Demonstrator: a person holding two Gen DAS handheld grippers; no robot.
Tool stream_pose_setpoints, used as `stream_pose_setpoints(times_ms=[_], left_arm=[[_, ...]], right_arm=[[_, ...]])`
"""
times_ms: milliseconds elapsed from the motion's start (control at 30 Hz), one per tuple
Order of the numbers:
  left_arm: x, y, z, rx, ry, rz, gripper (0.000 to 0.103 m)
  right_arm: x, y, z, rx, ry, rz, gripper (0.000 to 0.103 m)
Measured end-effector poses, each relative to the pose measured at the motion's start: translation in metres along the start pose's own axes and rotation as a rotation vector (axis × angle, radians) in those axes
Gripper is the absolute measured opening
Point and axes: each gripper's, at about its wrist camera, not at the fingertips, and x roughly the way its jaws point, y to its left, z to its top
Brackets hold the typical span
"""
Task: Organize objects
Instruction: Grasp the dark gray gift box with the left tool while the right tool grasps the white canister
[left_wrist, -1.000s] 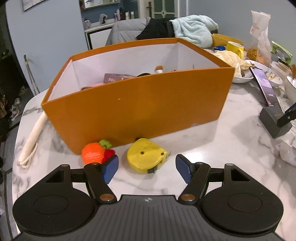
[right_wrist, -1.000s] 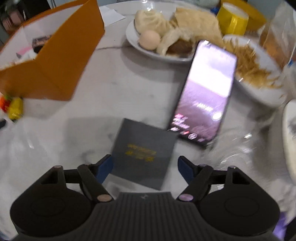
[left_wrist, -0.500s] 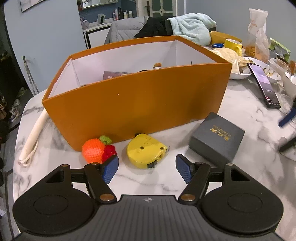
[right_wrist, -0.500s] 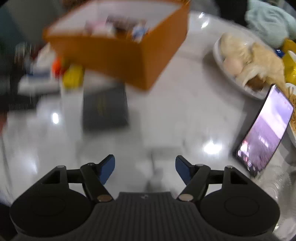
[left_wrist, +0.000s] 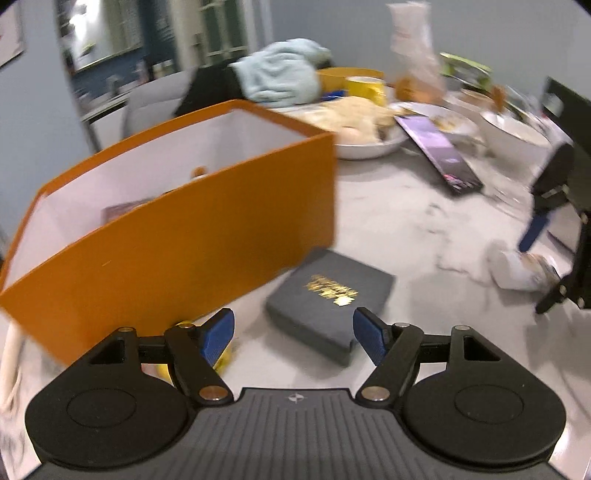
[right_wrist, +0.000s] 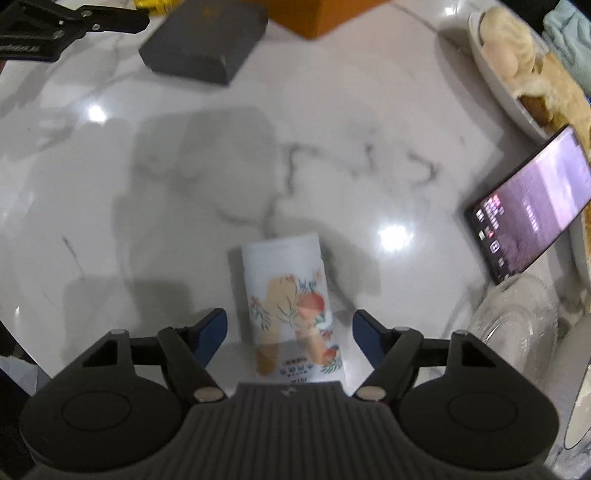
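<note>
Standing on the marble surface (left_wrist: 399, 221), one orange box (left_wrist: 177, 251) with white inner walls holds several small items; these are blurred and cannot be identified or counted. One dark grey gift box (left_wrist: 328, 295) with gold lettering lies just beside the orange box. The left claw (left_wrist: 293, 334) is opening, with the gift box ahead of its pads, untouched. The right claw (right_wrist: 289, 334) points down with pads apart, one white printed tube (right_wrist: 291, 299) lying between them, untouched. One phone (right_wrist: 532, 206) leans against one food plate (right_wrist: 506, 99).
</note>
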Motion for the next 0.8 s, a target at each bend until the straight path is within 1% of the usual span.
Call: stream_pose_setpoints(times_ms=[33,67,100,133,233,267,400,467,567,667,800], left_arm=[[0.004,-0.005,0.002,0.020,0.001,-0.012,0.084],[0.006,-0.009,0.004,0.037,0.002,-0.020,0.084],[0.008,-0.013,0.005,0.056,0.001,-0.024,0.084],[0.012,-0.016,0.007,0.081,-0.002,-0.027,0.084],[0.021,-0.022,0.013,0.135,-0.007,-0.025,0.087],[0.024,-0.023,0.015,0.145,-0.006,-0.029,0.090],[0.038,-0.018,0.018,0.159,0.024,-0.070,0.091],[0.044,-0.017,0.019,0.159,0.028,-0.078,0.093],[0.047,-0.012,0.020,0.135,0.012,-0.092,0.094],[0.050,-0.009,0.022,0.101,0.022,-0.102,0.094],[0.050,-0.011,0.023,0.089,0.025,-0.093,0.093]], right_arm=[[-0.001,-0.001,0.001,-0.002,-0.002,0.011,0.069],[-0.002,-0.002,0.001,0.004,-0.006,0.022,0.067],[-0.003,-0.003,0.002,0.009,-0.010,0.031,0.062],[-0.005,-0.004,0.003,0.014,-0.016,0.038,0.050],[-0.009,-0.004,0.008,0.030,-0.042,0.044,0.049],[-0.008,-0.002,0.009,0.023,-0.041,0.040,0.049],[-0.011,0.011,0.018,-0.012,-0.051,0.053,0.049],[-0.012,0.017,0.023,-0.023,-0.062,0.055,0.049],[-0.013,0.021,0.031,-0.024,-0.086,0.047,0.049],[-0.015,0.026,0.037,-0.035,-0.112,0.041,0.049],[-0.017,0.023,0.043,-0.024,-0.148,0.041,0.049]])
